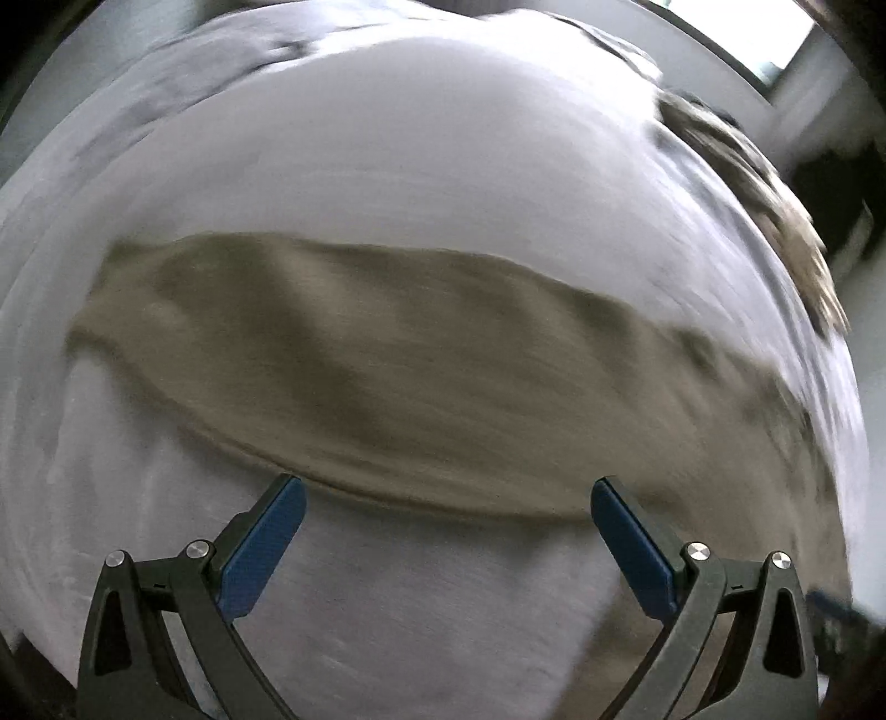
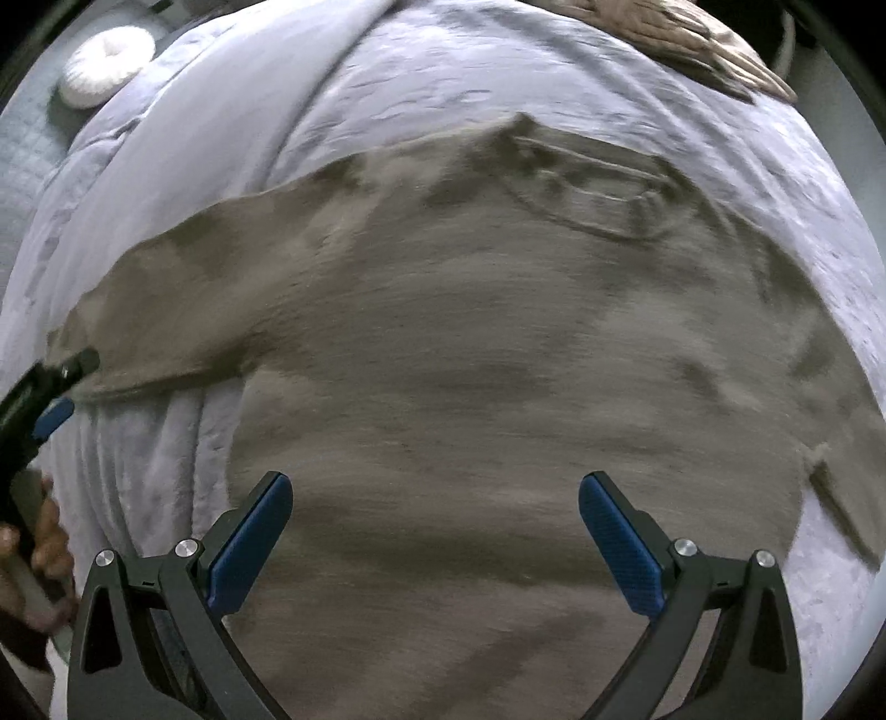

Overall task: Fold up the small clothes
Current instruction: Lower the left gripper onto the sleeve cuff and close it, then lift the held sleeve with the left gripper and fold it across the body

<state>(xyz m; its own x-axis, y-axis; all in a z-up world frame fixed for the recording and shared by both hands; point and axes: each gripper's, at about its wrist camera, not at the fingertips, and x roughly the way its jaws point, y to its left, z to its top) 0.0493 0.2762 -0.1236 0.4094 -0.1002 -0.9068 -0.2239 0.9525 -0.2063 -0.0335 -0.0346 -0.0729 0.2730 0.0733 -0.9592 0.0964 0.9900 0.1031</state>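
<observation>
An olive-brown T-shirt point(image 2: 470, 360) lies spread flat on a pale lavender blanket point(image 2: 221, 111), its collar at the far side. My right gripper point(image 2: 434, 493) is open and empty above the shirt's body. In the left wrist view one sleeve of the shirt point(image 1: 360, 360) stretches across the blanket point(image 1: 415, 138). My left gripper point(image 1: 447, 495) is open and empty, just short of the sleeve's near edge. It also shows in the right wrist view point(image 2: 55, 410) at the tip of the left sleeve, held by a hand.
A mottled brown cloth point(image 1: 775, 210) lies at the blanket's far right edge; it also shows in the right wrist view point(image 2: 692, 39). A round white cushion point(image 2: 105, 66) sits off the bed at far left. Both views are motion-blurred.
</observation>
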